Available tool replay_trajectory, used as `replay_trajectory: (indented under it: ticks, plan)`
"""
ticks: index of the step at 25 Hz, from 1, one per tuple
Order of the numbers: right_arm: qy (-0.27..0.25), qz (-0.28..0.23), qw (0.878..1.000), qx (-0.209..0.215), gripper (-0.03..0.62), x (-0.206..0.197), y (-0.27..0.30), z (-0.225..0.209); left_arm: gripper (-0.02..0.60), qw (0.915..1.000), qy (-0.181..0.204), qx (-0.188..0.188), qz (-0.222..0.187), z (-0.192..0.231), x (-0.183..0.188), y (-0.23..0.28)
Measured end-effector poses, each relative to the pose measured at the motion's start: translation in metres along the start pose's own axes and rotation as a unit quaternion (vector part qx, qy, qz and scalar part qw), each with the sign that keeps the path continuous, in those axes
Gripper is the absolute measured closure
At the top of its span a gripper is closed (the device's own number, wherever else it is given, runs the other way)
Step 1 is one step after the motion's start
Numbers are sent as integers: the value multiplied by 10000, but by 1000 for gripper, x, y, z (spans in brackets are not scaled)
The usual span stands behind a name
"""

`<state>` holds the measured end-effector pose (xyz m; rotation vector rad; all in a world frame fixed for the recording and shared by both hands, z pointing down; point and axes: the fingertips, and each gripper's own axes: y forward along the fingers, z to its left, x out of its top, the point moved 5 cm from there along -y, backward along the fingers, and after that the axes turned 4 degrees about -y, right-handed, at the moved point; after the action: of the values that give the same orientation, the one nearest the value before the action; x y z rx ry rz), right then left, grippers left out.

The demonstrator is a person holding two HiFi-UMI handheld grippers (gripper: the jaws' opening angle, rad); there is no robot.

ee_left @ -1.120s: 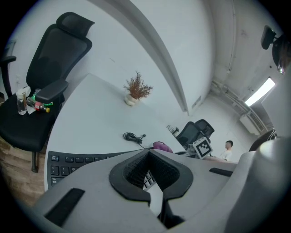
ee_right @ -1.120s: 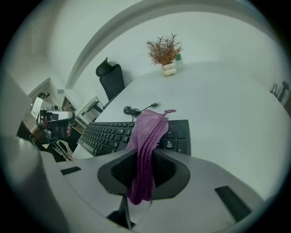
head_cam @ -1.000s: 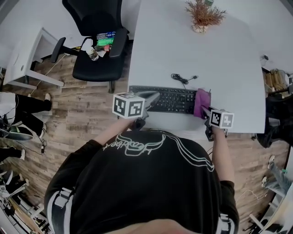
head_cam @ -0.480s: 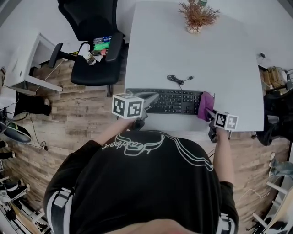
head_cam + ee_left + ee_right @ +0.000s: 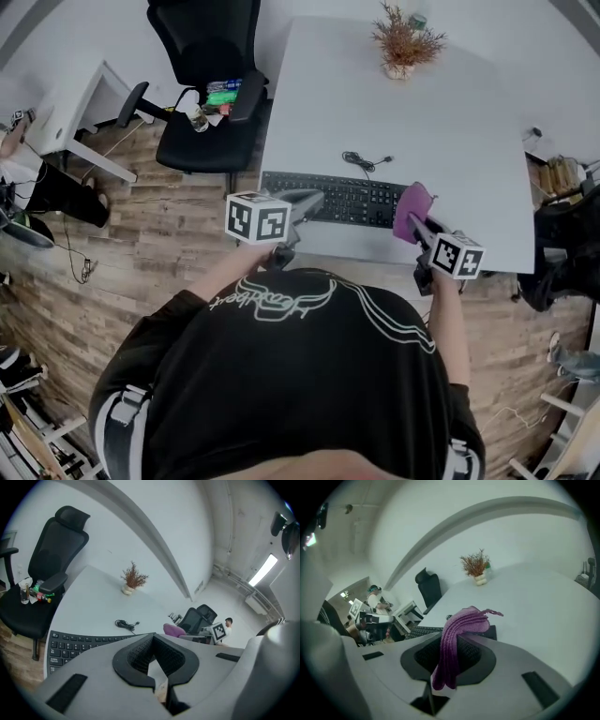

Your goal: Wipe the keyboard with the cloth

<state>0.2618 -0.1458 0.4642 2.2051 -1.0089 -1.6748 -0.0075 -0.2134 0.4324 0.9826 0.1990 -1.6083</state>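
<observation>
A black keyboard [image 5: 337, 199] lies near the front edge of the white table [image 5: 394, 112]; it also shows low at the left in the left gripper view [image 5: 77, 644]. A purple cloth [image 5: 411, 212] is bunched at the keyboard's right end, and my right gripper [image 5: 419, 225] is shut on it. In the right gripper view the cloth [image 5: 457, 637] hangs out of the jaws of the right gripper [image 5: 476, 632]. My left gripper [image 5: 315, 198] sits over the keyboard's left part, shut and empty [image 5: 152, 637].
A coiled black cable [image 5: 364, 162] lies just behind the keyboard. A dried plant in a pot [image 5: 403, 42] stands at the table's far edge. A black office chair [image 5: 206, 75] with bottles on its seat is left of the table, beside a small white desk [image 5: 66, 112].
The head view has shifted a little. My right gripper has drawn slightly back toward me with the cloth, still at the keyboard's right end. The left gripper has hardly moved.
</observation>
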Motion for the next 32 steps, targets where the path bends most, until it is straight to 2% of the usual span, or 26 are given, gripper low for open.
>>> replay_trajectory:
  ticks: [5, 8, 11, 14, 21, 26, 32]
  plan:
    - [-735, -769, 9928, 557, 545, 20, -53, 62, 577, 9992, 52, -240, -325, -60, -16, -24]
    - [-988, -1156, 9839, 936, 546, 17, -93, 97, 577, 9976, 89, -479, -496, -106, -33, -41]
    - [-1226, -1448, 9735, 1276, 545, 5, -132, 124, 576, 9954, 347, -590, -674, -150, -53, -57]
    - [-1424, -1547, 9662, 1494, 545, -15, -172, 146, 577, 9923, 638, -605, -867, -187, -77, -75]
    - [-1376, -1693, 9594, 1789, 545, -71, -247, 161, 577, 9886, 878, -435, -1144, -251, -147, -102]
    - [-1171, -1711, 9598, 1892, 545, -104, -287, 172, 577, 9886, 903, -358, -1153, -287, -190, -119]
    - [-1231, -1682, 9587, 1937, 545, -122, -310, 190, 577, 9881, 918, -329, -1187, -310, -212, -137]
